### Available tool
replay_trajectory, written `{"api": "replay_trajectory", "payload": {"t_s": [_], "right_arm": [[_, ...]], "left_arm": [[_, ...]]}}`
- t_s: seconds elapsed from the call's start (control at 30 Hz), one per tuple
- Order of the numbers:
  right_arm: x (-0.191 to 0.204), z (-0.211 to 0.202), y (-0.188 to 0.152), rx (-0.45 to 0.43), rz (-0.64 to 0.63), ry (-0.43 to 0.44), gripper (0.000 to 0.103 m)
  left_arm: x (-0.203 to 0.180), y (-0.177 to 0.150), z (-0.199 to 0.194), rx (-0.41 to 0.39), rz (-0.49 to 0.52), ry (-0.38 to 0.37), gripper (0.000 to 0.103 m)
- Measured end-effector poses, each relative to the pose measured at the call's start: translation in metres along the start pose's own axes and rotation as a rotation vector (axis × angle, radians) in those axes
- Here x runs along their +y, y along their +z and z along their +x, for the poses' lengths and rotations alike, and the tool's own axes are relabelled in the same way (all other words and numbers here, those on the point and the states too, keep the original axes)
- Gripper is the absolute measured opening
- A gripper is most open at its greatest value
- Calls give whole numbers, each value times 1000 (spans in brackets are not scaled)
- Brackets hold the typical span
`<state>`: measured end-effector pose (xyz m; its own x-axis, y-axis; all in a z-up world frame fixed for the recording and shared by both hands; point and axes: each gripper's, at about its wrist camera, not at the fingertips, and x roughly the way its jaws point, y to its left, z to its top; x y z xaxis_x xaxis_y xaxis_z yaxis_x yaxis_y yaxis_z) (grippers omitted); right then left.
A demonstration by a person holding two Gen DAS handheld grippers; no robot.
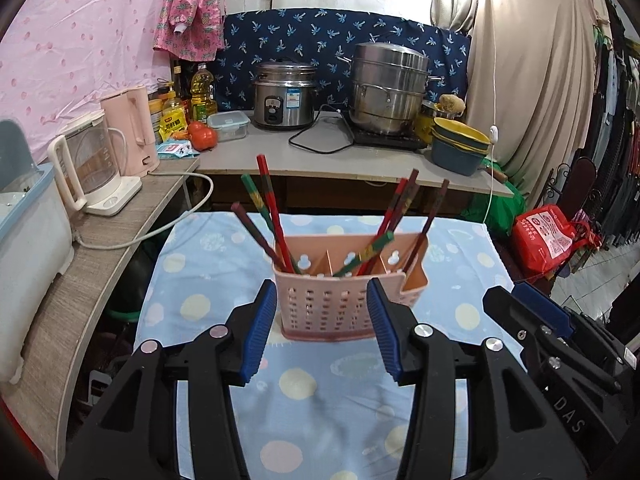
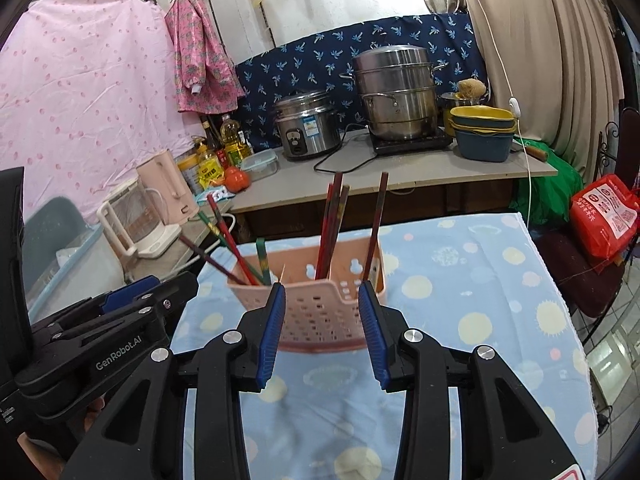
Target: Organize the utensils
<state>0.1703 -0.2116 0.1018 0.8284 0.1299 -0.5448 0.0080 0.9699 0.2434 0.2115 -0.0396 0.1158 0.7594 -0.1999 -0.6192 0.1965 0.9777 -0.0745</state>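
Note:
A pink perforated utensil holder (image 1: 332, 304) stands on a table under a blue spotted cloth (image 1: 320, 392). It also shows in the right wrist view (image 2: 316, 312). Several red and green chopsticks (image 1: 272, 216) stand tilted in its left compartment, and several more (image 1: 404, 216) lean in the middle and right ones. My left gripper (image 1: 322, 328) is open and empty just in front of the holder. My right gripper (image 2: 322, 332) is open and empty, also just in front of it. The right gripper shows at the right edge of the left wrist view (image 1: 552, 328).
A counter (image 1: 320, 156) behind holds a rice cooker (image 1: 284, 96), steel steamer pot (image 1: 388, 88), stacked bowls (image 1: 460, 144), oil bottles and tomatoes (image 1: 202, 134). Two kettles (image 1: 92, 164) stand on a left shelf. A red bag (image 1: 544, 240) sits right.

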Motion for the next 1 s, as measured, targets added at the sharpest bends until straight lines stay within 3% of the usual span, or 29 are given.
{"api": "replay_trajectory", "payload": {"t_s": [0.43,0.77,1.0], "right_arm": [[15,-23,-45,75,-68,-63,48],[18,-29,-59,107,-85,-92,55],[12,-32,-63,103,-63,-116,71]], "left_arm": [[-7,-49,-15,53,21,36,52],[3,-66,-23,65,5,94,72],[7,-68,-25,56,7,137,89]]}}
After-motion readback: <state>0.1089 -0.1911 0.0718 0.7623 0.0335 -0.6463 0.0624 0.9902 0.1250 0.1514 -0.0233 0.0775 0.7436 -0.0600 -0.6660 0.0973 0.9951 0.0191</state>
